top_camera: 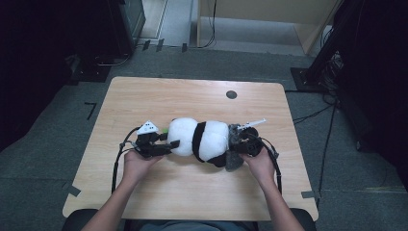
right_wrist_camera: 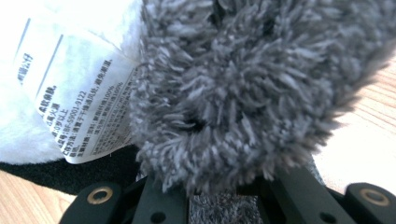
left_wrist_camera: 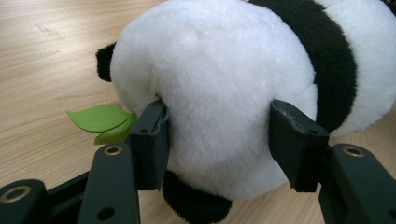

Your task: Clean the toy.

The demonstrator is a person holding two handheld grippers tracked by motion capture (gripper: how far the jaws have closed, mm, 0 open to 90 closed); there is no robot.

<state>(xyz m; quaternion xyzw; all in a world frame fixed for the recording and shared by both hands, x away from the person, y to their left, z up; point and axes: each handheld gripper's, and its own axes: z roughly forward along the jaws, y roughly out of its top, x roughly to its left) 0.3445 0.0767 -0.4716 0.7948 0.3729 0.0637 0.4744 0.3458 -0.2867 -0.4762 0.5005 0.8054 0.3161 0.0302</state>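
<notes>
A black-and-white panda plush (top_camera: pixel 199 139) lies on its side in the middle of the wooden table (top_camera: pixel 192 96). My left gripper (top_camera: pixel 172 141) is at its left end. In the left gripper view the two jaws press into the white head (left_wrist_camera: pixel 224 84) from both sides, with my left gripper (left_wrist_camera: pixel 219 126) shut on it. A green felt leaf (left_wrist_camera: pixel 100 119) pokes out beside the left jaw. My right gripper (top_camera: pixel 239 139) is at the plush's right end, where my right gripper (right_wrist_camera: pixel 229 186) is shut on a grey fuzzy part (right_wrist_camera: pixel 252 93). A white care label (right_wrist_camera: pixel 77 98) hangs beside it.
A small dark round hole (top_camera: pixel 231 94) sits in the table near its far edge. Tape marks (top_camera: pixel 73 190) lie at the near corners. Cables (top_camera: pixel 312 115) run over the floor at the right, and dark stands (top_camera: pixel 327 48) rise beyond the table.
</notes>
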